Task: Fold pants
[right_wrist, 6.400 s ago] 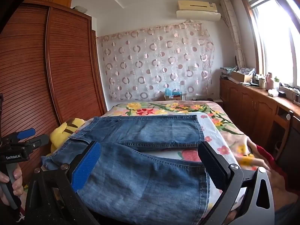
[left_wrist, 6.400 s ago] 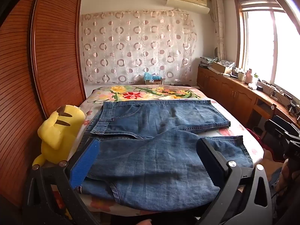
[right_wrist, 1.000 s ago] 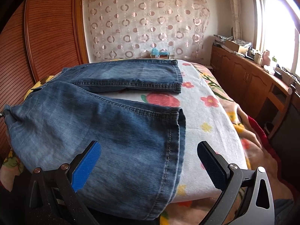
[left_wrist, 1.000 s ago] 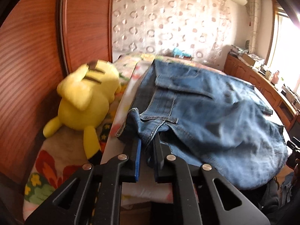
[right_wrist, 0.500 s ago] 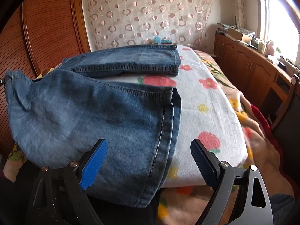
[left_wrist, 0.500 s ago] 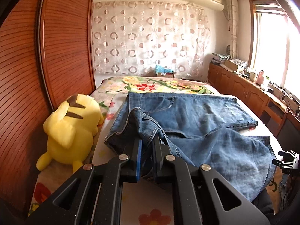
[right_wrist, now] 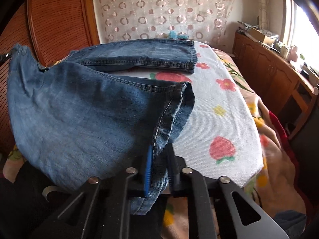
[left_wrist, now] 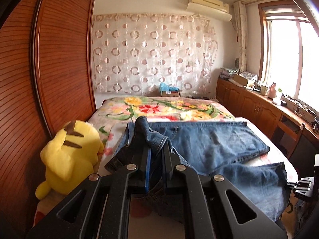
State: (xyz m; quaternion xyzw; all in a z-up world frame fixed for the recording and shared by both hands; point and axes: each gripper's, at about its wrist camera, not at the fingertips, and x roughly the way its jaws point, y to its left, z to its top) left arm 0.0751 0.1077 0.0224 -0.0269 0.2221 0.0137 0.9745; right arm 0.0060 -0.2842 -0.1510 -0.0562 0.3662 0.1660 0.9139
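Observation:
Blue jeans (left_wrist: 209, 139) lie across the bed. My left gripper (left_wrist: 156, 153) is shut on the waistband corner and holds it lifted above the mattress. In the right wrist view, the near leg (right_wrist: 79, 109) hangs raised between the two grippers, while the far leg (right_wrist: 139, 53) lies flat. My right gripper (right_wrist: 159, 151) has its jaws closing tight on the near leg's hem, with denim pinched between the pads. The left gripper's tip (right_wrist: 6, 55) shows at the far left, holding the waistband. The right gripper (left_wrist: 299, 185) peeks in at the left wrist view's right edge.
A yellow plush toy (left_wrist: 69, 153) sits on the bed's left side against the wooden wardrobe doors (left_wrist: 59, 59). A floral blanket (left_wrist: 159, 105) covers the bed. Wooden cabinets (left_wrist: 259, 107) with clutter run under the window on the right. A white flowered sheet (right_wrist: 219, 119) shows beside the hem.
The right gripper closed from wide open onto the near leg's hem. The left gripper rose with the waistband corner, lifting the denim off the bed.

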